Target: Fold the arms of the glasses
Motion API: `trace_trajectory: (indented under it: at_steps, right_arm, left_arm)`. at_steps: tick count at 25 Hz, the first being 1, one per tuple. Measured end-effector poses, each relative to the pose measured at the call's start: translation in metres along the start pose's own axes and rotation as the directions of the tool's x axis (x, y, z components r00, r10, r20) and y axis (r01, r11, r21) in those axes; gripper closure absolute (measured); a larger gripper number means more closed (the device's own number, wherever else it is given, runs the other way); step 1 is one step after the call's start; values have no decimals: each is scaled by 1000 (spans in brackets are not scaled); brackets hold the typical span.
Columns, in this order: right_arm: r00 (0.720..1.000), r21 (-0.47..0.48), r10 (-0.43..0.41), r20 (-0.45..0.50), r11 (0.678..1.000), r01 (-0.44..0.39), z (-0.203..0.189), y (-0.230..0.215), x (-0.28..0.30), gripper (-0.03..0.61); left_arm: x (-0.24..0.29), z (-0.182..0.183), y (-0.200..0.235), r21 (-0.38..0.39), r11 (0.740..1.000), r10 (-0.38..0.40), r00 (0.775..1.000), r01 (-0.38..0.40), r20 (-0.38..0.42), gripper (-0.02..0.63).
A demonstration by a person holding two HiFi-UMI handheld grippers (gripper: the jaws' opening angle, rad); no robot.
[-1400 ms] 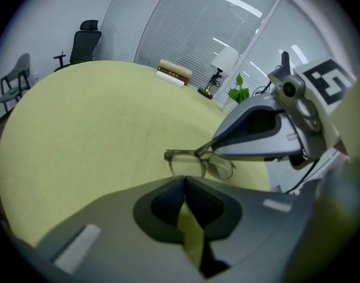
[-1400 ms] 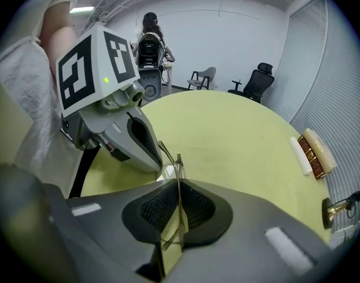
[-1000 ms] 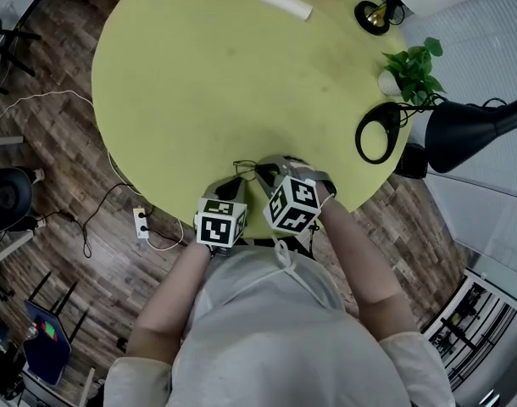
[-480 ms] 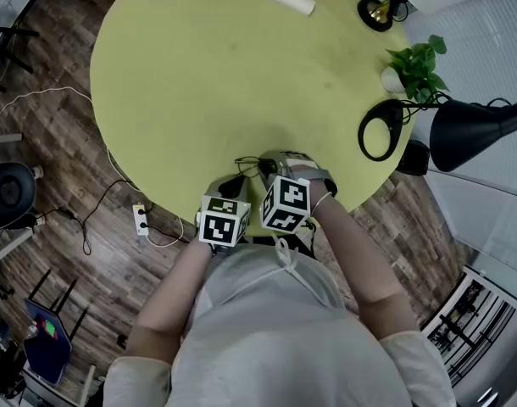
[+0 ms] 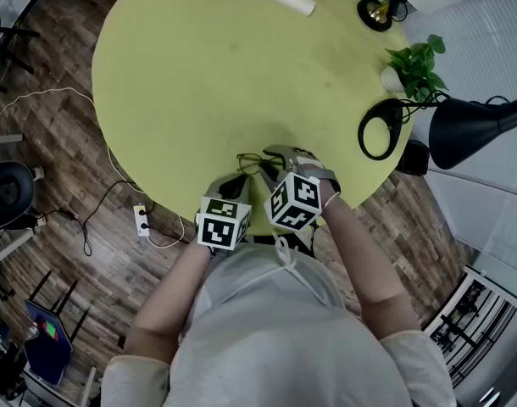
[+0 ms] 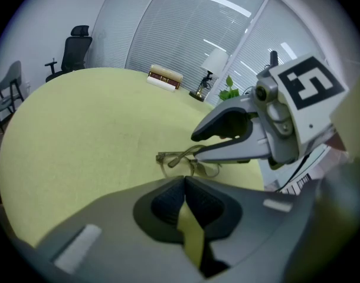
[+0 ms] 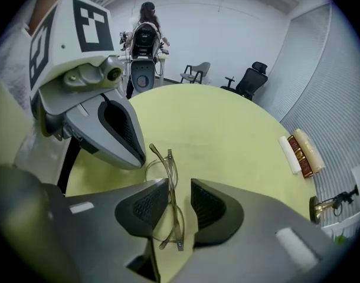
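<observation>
Overhead, the head view shows the glasses [image 5: 252,161] near the table's [image 5: 199,75] close edge. The left gripper view shows the left gripper [image 6: 184,187] clenched and empty, with the glasses just ahead. The right gripper view shows the right gripper [image 7: 179,204], which has just been opening and is now released. It straddles the frame, which lies lengthwise between its jaws.

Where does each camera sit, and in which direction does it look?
Head view: on the person's head, looking steeply down at the table; forearms and torso show.
Left gripper view: on the left gripper, looking along its shut, empty jaws toward the glasses.
Right gripper view: on the right gripper; its jaws have just been opening, glasses between them.
Shared: both gripper views show the glasses and the other gripper.
</observation>
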State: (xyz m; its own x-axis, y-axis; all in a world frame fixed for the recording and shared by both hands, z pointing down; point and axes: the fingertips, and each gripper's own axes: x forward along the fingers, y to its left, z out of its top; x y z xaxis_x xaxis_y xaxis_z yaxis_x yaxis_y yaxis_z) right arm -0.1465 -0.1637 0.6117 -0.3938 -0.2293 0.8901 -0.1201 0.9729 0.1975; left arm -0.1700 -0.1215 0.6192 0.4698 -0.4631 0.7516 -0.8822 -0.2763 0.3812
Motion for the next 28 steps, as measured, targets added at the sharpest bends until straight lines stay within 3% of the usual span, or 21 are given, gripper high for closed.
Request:
trace_trajectory:
  at_steps: [3, 6, 10, 16, 19, 22, 25, 28]
  right_arm:
    - [997, 85, -10, 82, 996, 3, 6, 0, -24, 454]
    - [977, 234, -102, 187, 971, 57, 11, -12, -53, 479]
    - [925, 420, -280, 258, 895, 154, 4, -37, -95, 577]
    - [819, 627, -461, 343, 761, 165, 0, -62, -160, 578]
    - [753, 680, -551, 360, 708, 193, -1, -74, -188, 578]
    - [694, 667, -621, 364, 694, 271, 1, -77, -211, 580]
    - [670, 683, -656, 348, 667, 298, 1, -78, -222, 580]
    - [674, 707, -648, 353, 657, 261, 0, -78, -226, 580]
  left_arm:
    - [-16, 12, -8, 2, 1000, -9, 999, 9, 35, 607]
    - [-35, 38, -13, 45, 999, -10, 994, 5, 110, 607]
    - [-64, 80, -18, 133, 990, 14, 974, -45, 226, 607]
    - [-111, 144, -46, 253, 962, -9, 918, -100, 397, 607]
    - [-132, 169, -63, 319, 939, -35, 884, -131, 467, 607]
    - [-150, 183, -74, 304, 947, -67, 861, -104, 504, 607]
    - [-163, 190, -79, 288, 952, -76, 840, -99, 537, 607]
    - [-168, 192, -81, 303, 945, -68, 832, -123, 550, 607]
